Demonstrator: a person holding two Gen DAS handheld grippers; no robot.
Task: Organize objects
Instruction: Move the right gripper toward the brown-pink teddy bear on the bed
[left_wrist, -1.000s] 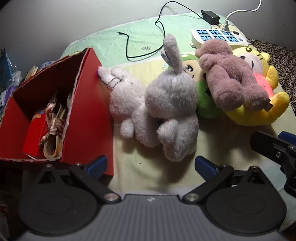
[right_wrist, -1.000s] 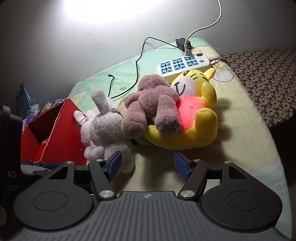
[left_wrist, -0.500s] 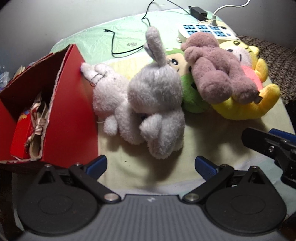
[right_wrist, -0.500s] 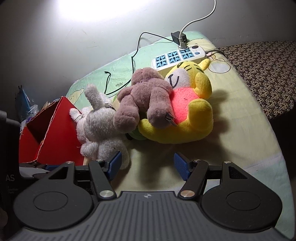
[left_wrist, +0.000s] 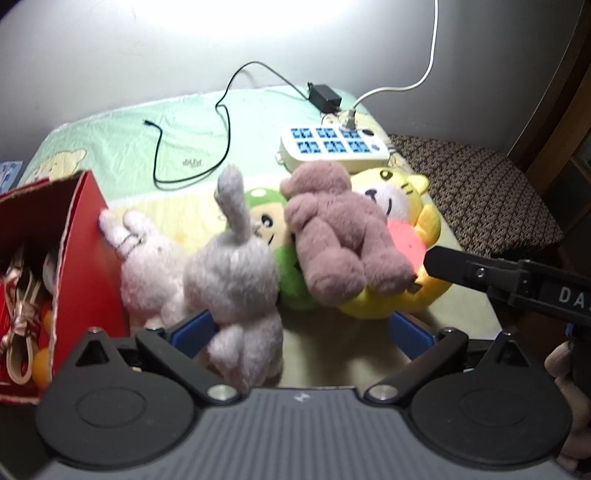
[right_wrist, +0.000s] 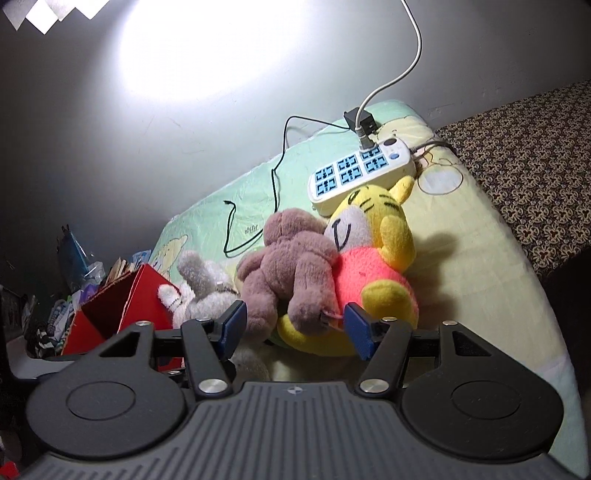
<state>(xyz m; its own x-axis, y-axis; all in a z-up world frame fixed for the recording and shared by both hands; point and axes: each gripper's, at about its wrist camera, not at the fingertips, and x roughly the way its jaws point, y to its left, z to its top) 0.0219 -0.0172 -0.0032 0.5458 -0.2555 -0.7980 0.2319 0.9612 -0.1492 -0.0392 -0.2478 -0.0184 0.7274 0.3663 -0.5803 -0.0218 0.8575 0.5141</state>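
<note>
Two grippers, left (left_wrist: 301, 328) and right (right_wrist: 293, 326), both spread wide, empty. Grey rabbit (left_wrist: 236, 273) beside red box (left_wrist: 88, 258); brown bear (right_wrist: 291, 273) atop yellow tiger (right_wrist: 373, 273). Best closing squarely on bodies, not limbs.

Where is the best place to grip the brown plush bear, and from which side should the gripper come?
Probably its near leg: the brown plush bear lies face down on the yellow tiger plush, legs toward the open right hand-held gripper. Come straight in from the front.
</note>
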